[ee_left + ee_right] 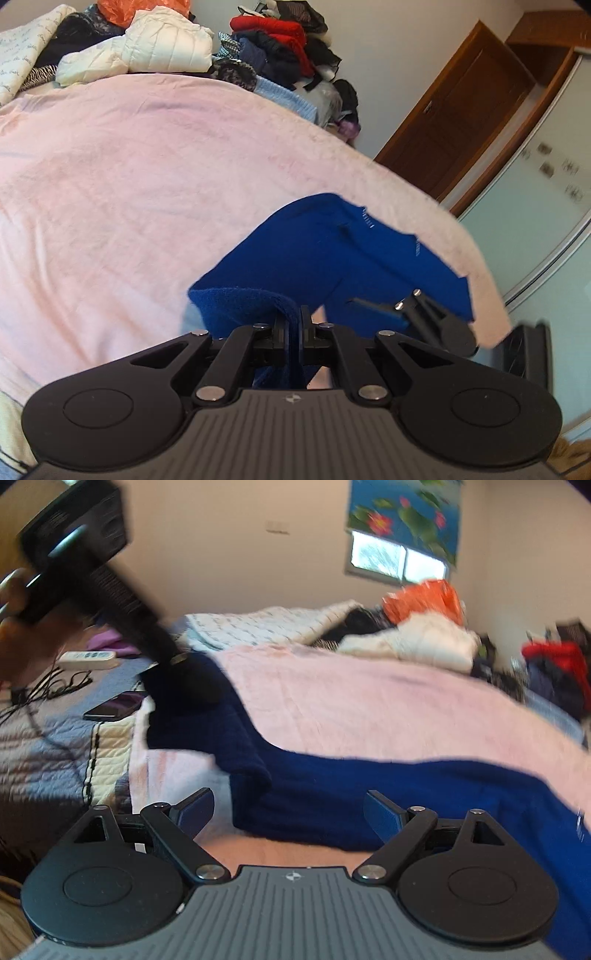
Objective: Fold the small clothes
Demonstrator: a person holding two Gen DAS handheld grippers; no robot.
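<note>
A dark blue knitted garment (332, 251) lies on a pink blanket (129, 166) that covers the bed. My left gripper (291, 319) is shut on a folded edge of the blue garment and holds it up a little. In the right wrist view the blue garment (369, 797) stretches across the pink blanket (369, 701). My right gripper (288, 812) is open, its fingers standing on either side of the garment's near edge. It also shows in the left wrist view (410, 306), at the garment's right end. The left gripper (177, 657) shows blurred at the garment's far end.
A heap of clothes (166, 48) with a white padded jacket and red and dark items lies at the far side of the bed. A brown door (461, 110) stands at right. A phone (114, 707) and a power strip (86, 659) lie on a quilt at left.
</note>
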